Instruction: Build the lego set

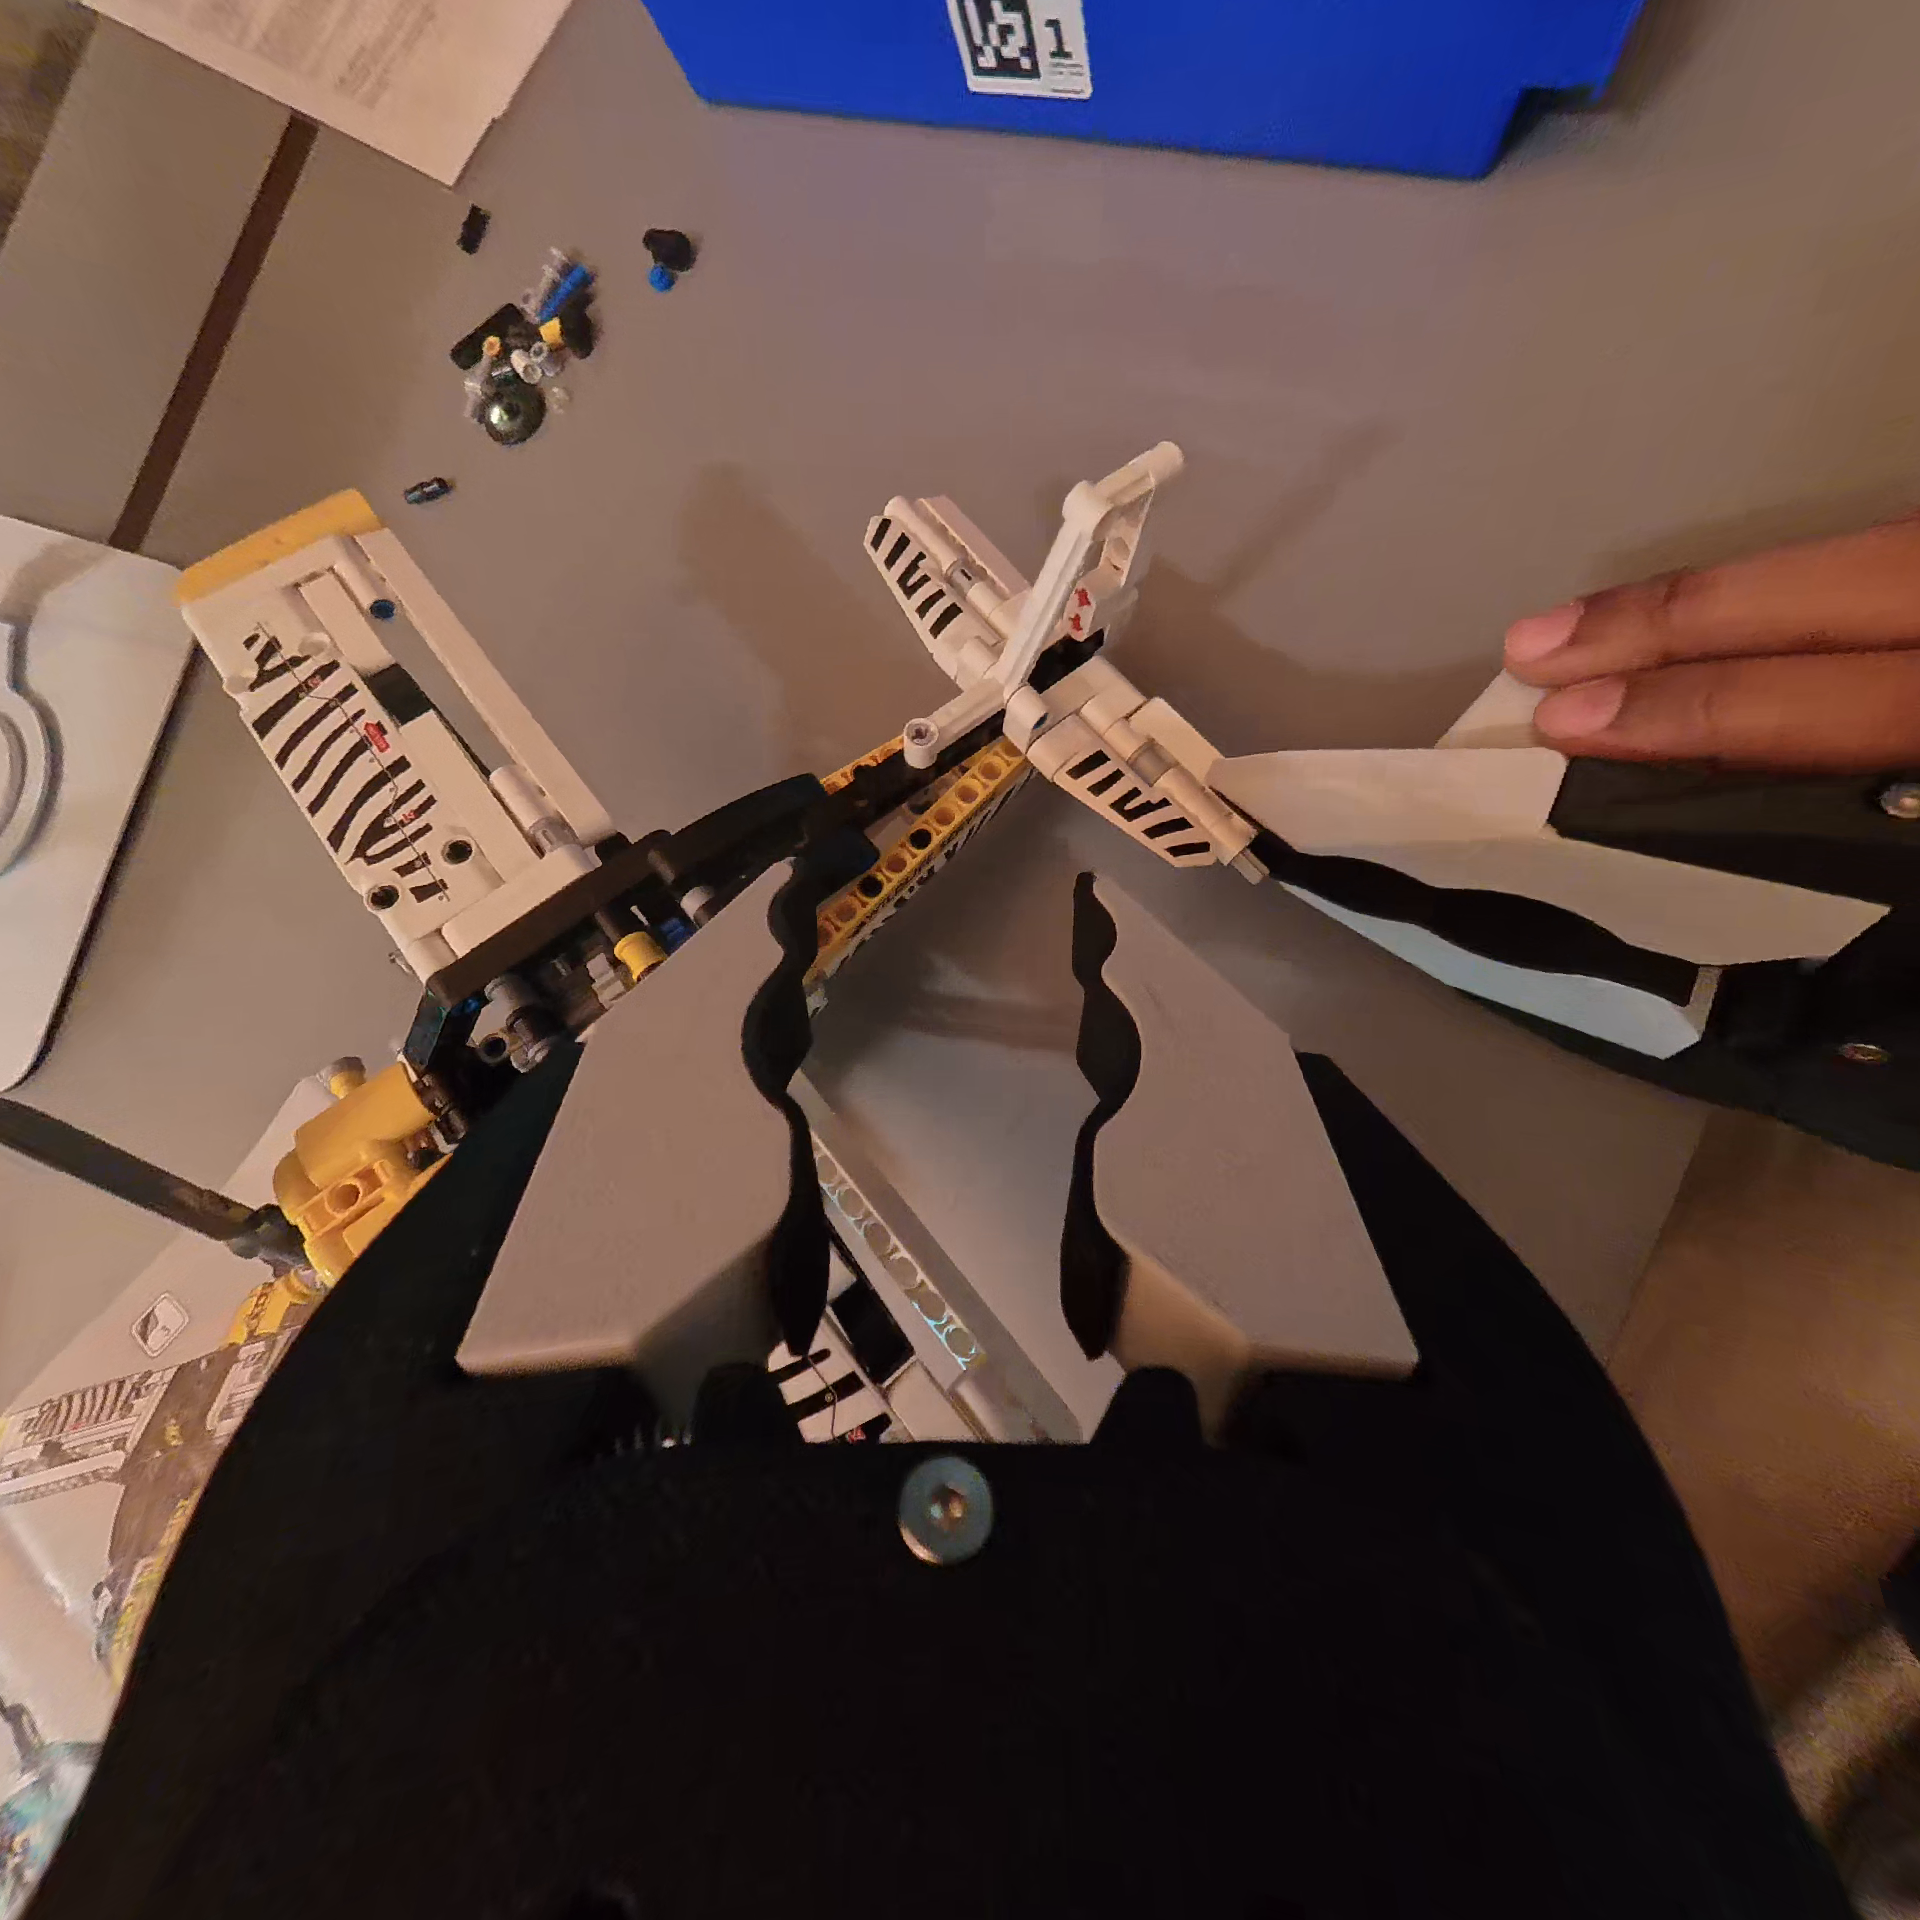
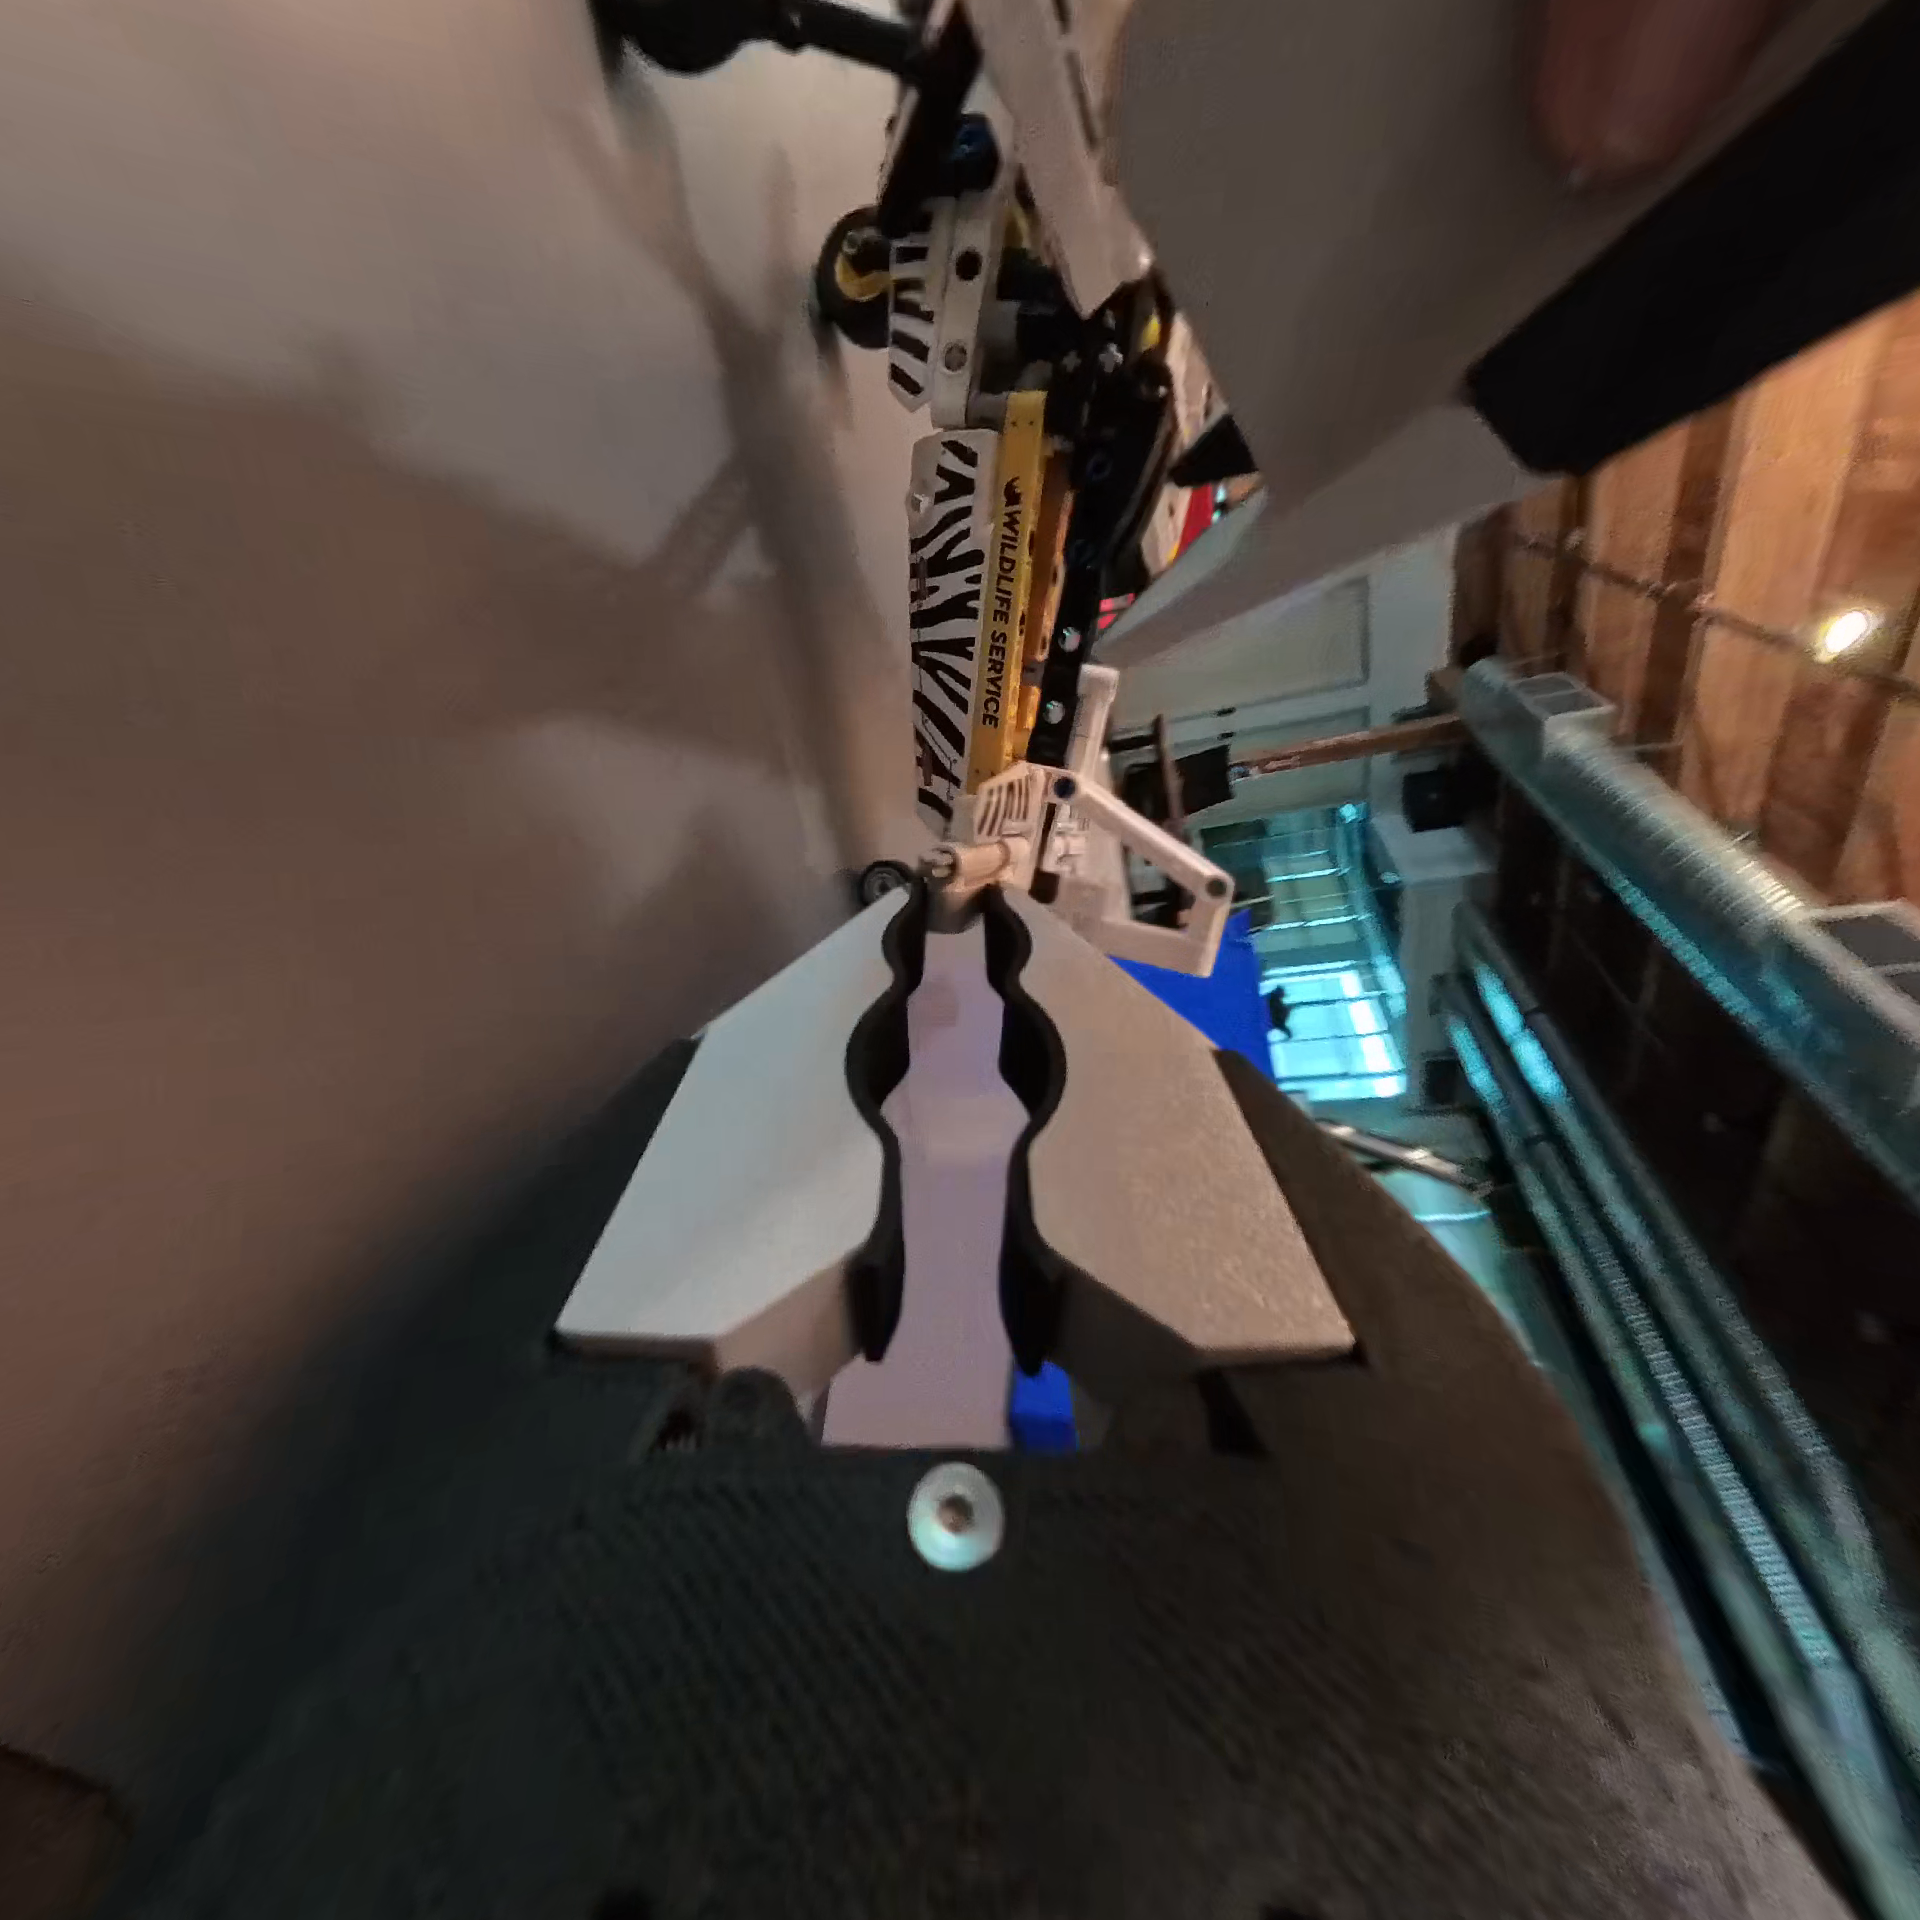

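The lego model (image 1: 914,769), a white, yellow and black aircraft with zebra-striped panels, sits on the grey table (image 1: 1351,364) with its tail end pointing away from the left wrist camera. The left gripper (image 1: 940,894) hovers over the model's body with its jaws apart; the yellow holed beam of the body passes under the tip of its left finger (image 1: 665,1091), and a striped panel shows through the gap lower down, so the model lies partly beneath and between the fingers, but whether either pad touches it cannot be told. The right gripper (image 1: 1262,868) comes in from the right side of that view, its tips meeting the end of the striped white tail wing (image 1: 1143,790). In the right wrist view the right gripper's jaws are nearly together and pinch a small grey-white pin (image 2: 961,868) that sticks out at the edge of that wing, with the rest of the model stretching away beyond the fingertips. A person's hand (image 1: 1714,655) rests on top of the right gripper's white finger. Farther back on the table lie a small heap of loose pieces (image 1: 525,343), a blue bin (image 1: 1247,94) and a printed paper sheet (image 1: 343,62); an instruction booklet (image 1: 94,1455) lies at the lower left.
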A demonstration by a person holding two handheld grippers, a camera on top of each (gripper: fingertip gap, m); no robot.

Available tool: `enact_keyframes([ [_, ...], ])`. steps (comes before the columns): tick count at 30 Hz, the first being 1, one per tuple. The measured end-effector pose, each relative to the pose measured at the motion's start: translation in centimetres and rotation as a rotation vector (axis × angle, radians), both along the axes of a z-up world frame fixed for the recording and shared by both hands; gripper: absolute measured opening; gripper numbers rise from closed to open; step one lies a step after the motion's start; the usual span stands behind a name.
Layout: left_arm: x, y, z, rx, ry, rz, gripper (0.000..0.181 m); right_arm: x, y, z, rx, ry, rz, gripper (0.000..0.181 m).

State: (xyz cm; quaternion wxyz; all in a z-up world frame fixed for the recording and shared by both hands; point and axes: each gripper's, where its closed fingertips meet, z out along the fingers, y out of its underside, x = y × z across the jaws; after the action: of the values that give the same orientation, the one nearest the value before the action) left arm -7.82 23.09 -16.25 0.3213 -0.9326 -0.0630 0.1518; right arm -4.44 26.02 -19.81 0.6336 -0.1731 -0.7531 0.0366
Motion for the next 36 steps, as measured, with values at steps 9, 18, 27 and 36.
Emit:
enact_keyframes([
  [9,-0.3,-0.2,0.4,0.033,-0.029,0.002,0.047,-0.1,-0.3,-0.3,-0.547,-0.1,-0.037,0.011],
  [18,-1.0,-1.0,0.6,0.046,-0.023,0.012,0.05,1.3,2.3,2.1,-0.6,0.032,0.033,0.047],
  [27,-0.8,-1.6,0.8,0.103,-0.102,0.0,0.05,-1.6,5.3,4.2,-1.484,-0.069,0.037,0.044],
  [36,1.6,-4.1,2.0,0.2,-0.147,-0.043,0.051,-3.0,1.8,3.6,-1.944,-0.425,0.255,0.062],
])
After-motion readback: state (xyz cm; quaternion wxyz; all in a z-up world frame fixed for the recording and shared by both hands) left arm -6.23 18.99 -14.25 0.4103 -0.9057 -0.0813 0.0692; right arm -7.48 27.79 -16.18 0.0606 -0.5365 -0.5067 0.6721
